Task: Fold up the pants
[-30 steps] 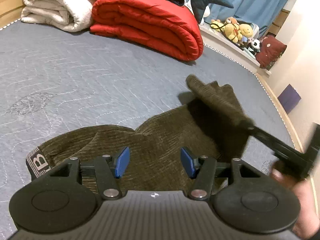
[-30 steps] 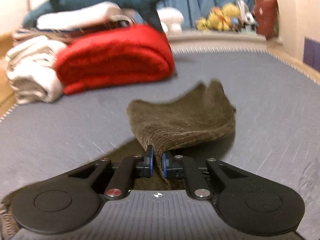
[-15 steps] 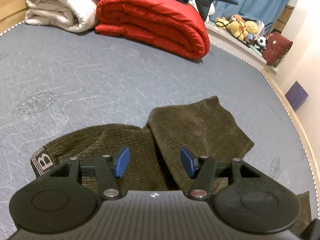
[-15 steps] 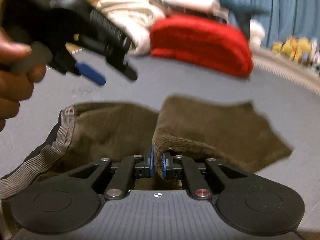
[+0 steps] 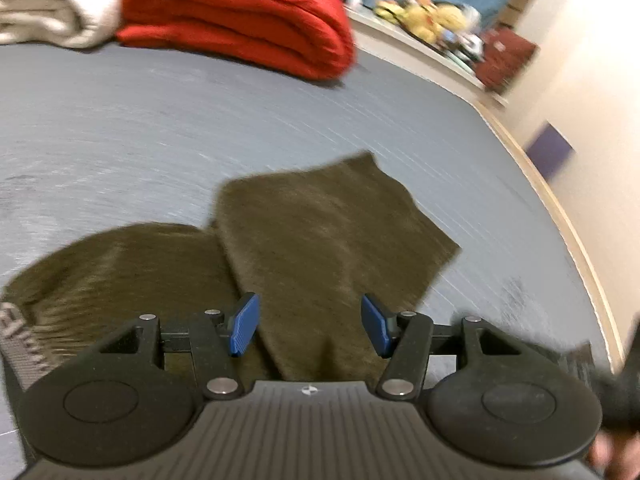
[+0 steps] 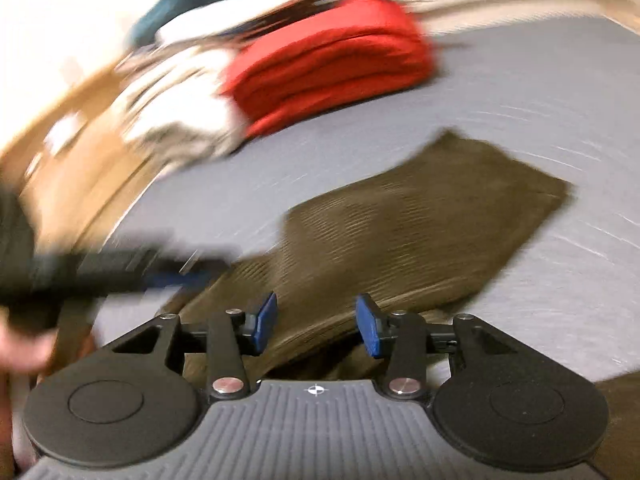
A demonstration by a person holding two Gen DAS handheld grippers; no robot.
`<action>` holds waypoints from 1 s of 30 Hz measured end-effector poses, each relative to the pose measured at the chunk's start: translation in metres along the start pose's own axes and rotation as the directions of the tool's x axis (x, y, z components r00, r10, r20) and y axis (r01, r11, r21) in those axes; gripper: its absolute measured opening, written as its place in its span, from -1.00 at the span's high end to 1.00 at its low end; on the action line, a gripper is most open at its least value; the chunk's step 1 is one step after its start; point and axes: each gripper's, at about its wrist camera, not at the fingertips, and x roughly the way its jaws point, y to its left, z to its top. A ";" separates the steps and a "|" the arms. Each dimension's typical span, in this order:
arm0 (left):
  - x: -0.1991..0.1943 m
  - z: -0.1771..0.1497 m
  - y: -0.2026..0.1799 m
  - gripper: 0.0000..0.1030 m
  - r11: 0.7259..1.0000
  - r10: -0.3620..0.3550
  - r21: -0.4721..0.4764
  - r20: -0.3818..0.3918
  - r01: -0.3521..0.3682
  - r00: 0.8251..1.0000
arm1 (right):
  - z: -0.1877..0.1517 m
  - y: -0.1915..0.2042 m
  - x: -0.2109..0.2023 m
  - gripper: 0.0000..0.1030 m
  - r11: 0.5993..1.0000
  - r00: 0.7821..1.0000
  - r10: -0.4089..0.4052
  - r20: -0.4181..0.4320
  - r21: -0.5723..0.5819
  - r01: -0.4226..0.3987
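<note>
The pants lay on the mattress (one leg folded over), just ahead of both grippers' fingers. The left gripper and right gripper hung low over the cloth, jaws spread, gripping nothing.

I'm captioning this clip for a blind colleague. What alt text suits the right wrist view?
The open right hand-held gripper hovers over olive-brown pants, one leg folded across on a grey mattress. A red folded blanket lies behind; the blurred left hand-held gripper enters at left.
</note>
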 end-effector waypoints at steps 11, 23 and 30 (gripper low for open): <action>0.051 -0.038 -0.057 0.30 0.934 0.060 0.356 -0.133 -0.008 0.989 | -0.002 -0.121 0.060 0.07 0.839 0.992 -0.087 -0.088 0.530 0.121; 0.009 -0.015 -0.041 0.79 0.960 -0.177 0.229 0.057 0.160 0.982 | 0.028 -0.144 0.121 0.06 0.754 0.999 0.036 0.017 0.655 -0.038; -0.002 -0.014 -0.032 0.79 0.950 -0.244 0.220 0.092 0.220 0.965 | 0.076 -0.164 0.144 0.88 0.743 0.998 -0.050 0.036 0.669 0.013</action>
